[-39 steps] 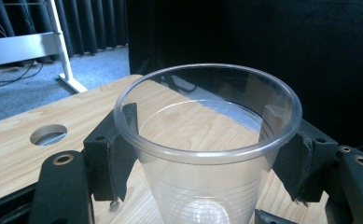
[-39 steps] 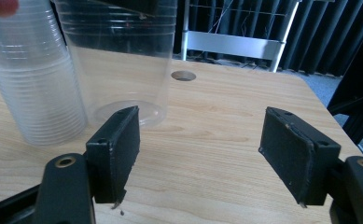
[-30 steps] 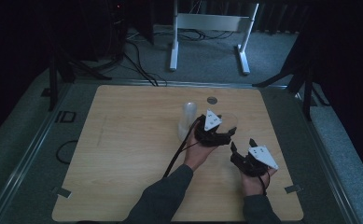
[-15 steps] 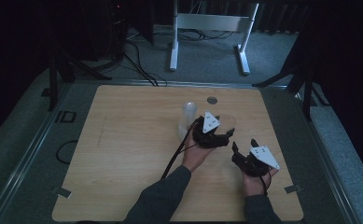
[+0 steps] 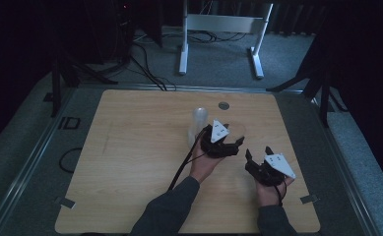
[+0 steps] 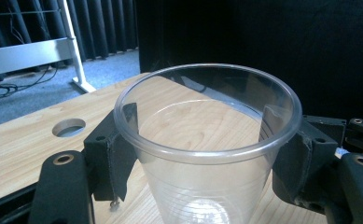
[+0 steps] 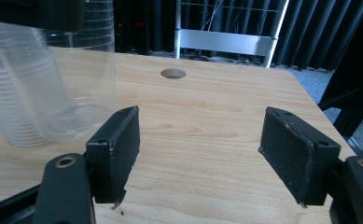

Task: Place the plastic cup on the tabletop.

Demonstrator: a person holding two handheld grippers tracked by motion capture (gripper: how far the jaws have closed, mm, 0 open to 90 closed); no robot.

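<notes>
Since a moment ago little has moved: the left gripper (image 6: 202, 154) still pinches an upright, seemingly empty clear cup (image 6: 207, 140), mouth up, while the right gripper (image 7: 200, 154) stays spread beside the cup stack (image 7: 25, 88).

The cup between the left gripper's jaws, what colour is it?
The cup is clear, colourless plastic with faint rings around its wall. The left gripper view shows it best.

The letters "ID" stand on the dark floor border (image 5: 69, 123) at the frame's left; nothing else is legible.

Black tongs (image 5: 238, 142) — white plates, dark sleeves (image 5: 167, 211)
</notes>
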